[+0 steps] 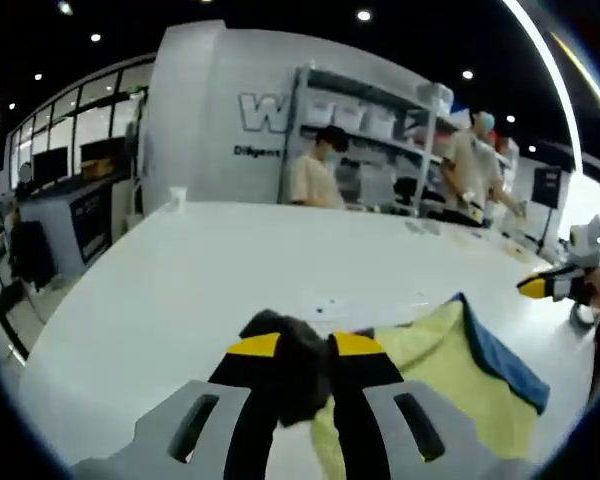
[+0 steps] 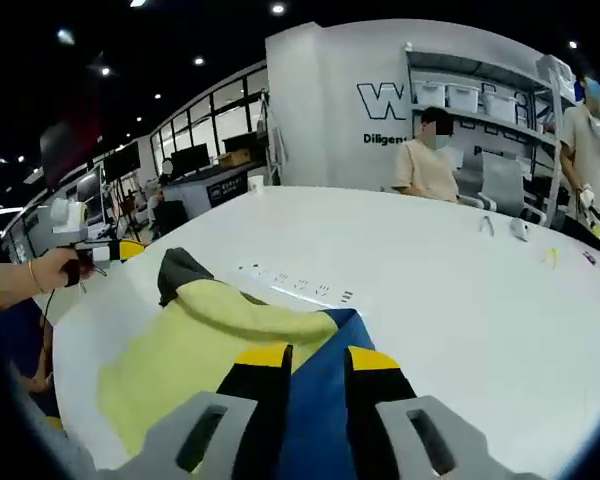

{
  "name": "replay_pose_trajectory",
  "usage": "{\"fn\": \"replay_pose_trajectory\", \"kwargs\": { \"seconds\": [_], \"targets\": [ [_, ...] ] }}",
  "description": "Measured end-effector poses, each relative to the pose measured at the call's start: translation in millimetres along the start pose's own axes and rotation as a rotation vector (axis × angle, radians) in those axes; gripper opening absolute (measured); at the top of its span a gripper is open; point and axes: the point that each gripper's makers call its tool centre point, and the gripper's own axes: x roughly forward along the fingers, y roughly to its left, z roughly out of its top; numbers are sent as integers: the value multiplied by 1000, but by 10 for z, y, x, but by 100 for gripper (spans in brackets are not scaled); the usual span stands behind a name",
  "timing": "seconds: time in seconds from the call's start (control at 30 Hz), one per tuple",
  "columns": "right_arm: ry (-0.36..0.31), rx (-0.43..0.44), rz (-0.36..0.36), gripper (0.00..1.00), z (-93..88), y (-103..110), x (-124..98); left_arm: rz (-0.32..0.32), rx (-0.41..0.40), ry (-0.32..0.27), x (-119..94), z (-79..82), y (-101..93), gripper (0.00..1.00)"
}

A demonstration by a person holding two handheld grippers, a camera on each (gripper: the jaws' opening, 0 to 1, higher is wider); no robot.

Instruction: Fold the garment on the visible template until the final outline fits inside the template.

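The soft, floppy yellow and blue garment [image 2: 230,345] lies on the white table [image 2: 460,290], with the left tongs [image 1: 305,345] pinching its dark corner and the right tongs [image 2: 307,355] pinching its blue edge, good spots to hold.

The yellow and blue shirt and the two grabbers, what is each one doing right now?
Yellow fabric garment with blue and dark parts: lying rumpled on the white table, pinched at two spots.
Left gripper: jaws shut on the garment's dark part.
Right gripper: jaws shut on the garment's blue part.
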Motion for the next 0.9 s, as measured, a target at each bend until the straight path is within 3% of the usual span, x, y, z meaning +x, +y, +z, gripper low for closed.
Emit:
{"fn": "replay_pose_trajectory", "kwargs": {
  "seconds": [0.1,0.53,0.67,0.77,0.8,0.83,0.9],
  "targets": [
    [33,23,-5,15,-219,-40,-77,-1,-9,33,-81,-167,-9,21],
    [123,49,23,15,-965,286,-436,-21,-41,161,-623,-824,-260,19],
    [179,32,28,16,-1265,388,-542,-32,-69,211,-804,-1105,-348,22],
    [203,31,23,16,-1377,417,-588,-33,-79,220,-867,-1190,-367,23],
    [240,37,9,17,-1508,407,-638,-55,-129,264,-977,-1322,-455,23],
    [248,54,5,19,-1605,413,-654,-69,-134,271,-1045,-1400,-505,25],
    [250,63,13,22,-1636,445,-687,-71,-129,283,-1084,-1475,-519,27]
  ]
}}
